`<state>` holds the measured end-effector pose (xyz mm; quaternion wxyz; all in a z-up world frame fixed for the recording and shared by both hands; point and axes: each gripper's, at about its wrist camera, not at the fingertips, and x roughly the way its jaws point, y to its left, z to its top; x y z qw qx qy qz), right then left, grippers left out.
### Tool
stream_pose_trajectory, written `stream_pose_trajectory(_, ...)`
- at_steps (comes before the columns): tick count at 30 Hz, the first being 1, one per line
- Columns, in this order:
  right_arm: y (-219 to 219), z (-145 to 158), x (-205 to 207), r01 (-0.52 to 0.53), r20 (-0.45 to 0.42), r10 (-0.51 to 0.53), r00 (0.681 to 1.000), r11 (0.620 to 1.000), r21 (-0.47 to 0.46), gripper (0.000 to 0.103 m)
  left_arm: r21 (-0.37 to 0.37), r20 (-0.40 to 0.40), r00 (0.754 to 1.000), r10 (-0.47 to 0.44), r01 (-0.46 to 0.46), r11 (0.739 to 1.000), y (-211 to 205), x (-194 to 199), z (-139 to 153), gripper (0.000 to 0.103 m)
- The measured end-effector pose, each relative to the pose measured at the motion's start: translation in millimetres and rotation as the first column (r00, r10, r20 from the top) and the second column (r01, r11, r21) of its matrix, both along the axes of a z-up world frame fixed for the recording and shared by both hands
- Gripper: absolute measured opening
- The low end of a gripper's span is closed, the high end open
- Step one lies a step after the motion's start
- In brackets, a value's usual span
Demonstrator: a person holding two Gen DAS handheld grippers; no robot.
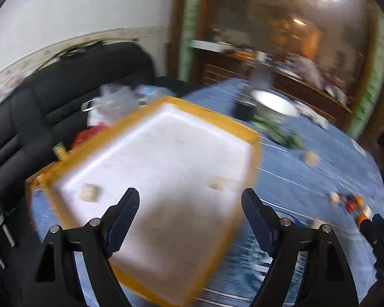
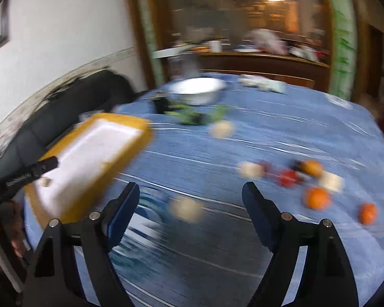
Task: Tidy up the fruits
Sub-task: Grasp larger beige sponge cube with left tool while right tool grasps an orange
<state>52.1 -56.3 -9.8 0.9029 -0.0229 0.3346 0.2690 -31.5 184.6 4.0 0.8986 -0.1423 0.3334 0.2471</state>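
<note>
both views are motion-blurred; findings are limited accordingly.

left gripper (image 1: 190,199): jaws spread wide, nothing between them, poised over the near part of the yellow-rimmed tray (image 1: 253,138). the tray's white floor carries only two small pale pieces, unidentifiable. right gripper (image 2: 190,192): jaws likewise wide apart and empty, above bare blue tablecloth (image 2: 294,117).

the fruit lies loose on the cloth, well to the right of the tray — two oranges (image 2: 317,198) nearest the right gripper, a third orange fruit (image 2: 312,167) behind them beside a red fruit (image 2: 288,177), and several pale round items (image 2: 185,208) scattered between; blur prevents naming these.

judgement: the step in hand appears to be the first pick. the right gripper is better placed; it should settle before closing, straddle one orange squarely across its widest part, and close gently, since round fruit will roll off a glancing contact. take an outlying orange first rather than the crowded group.

surroundings: a white bowl (image 2: 197,90) and green vegetables (image 2: 192,116) sit at the far side, clear of the route. the tray's raised rim is the one obstacle — fruit must be lifted over it.
</note>
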Motion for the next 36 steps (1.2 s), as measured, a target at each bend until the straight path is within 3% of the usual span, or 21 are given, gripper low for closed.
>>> stream_pose_trajectory(3,-64.2,-8.0,9.0,0.159,-0.02,-0.159,0.987,0.987,-0.015,0.083,0.004,-0.034,0.994,-0.109,0.109,0.994,-34.3,20.2,-6.9,0.082)
stream_pose_trajectory(7,-141.2,-22.7,28.2,0.359,-0.064,-0.361,0.93,0.932,-0.038,0.083,0.013,-0.084,0.973,-0.214,0.215,0.976,-71.4,40.6,-18.5,0.082)
stream_pose_trajectory(11,-182.2,-37.9,50.0,0.445,-0.091,-0.453,0.887,0.89,-0.099,0.083,0.027,-0.114,0.961,-0.254,0.258,0.966,-94.4,53.1,-27.1,0.082)
stream_pose_trajectory(18,-181.8,-54.9,89.5,0.438,-0.134,-0.461,0.877,0.882,-0.171,0.083,0.038,-0.153,0.939,-0.308,0.317,0.948,-114.5,71.0,-40.1,0.082)
stream_pose_trajectory(24,-180.6,-62.1,95.5,0.426,-0.141,-0.455,0.879,0.883,-0.196,0.083,0.026,-0.184,0.924,-0.336,0.346,0.938,-126.0,85.3,-54.0,0.082)
stream_pose_trajectory(28,-180.8,-69.9,97.5,0.409,-0.17,-0.437,0.883,0.895,-0.178,0.052,0.012,-0.165,0.921,-0.352,0.359,0.933,-130.9,92.5,-55.6,0.082)
stream_pose_trajectory(36,-183.2,-70.6,96.6,0.406,-0.167,-0.43,0.887,0.9,-0.159,0.049,0.002,-0.204,0.9,-0.386,0.395,0.919,-147.6,106.4,-67.8,0.081)
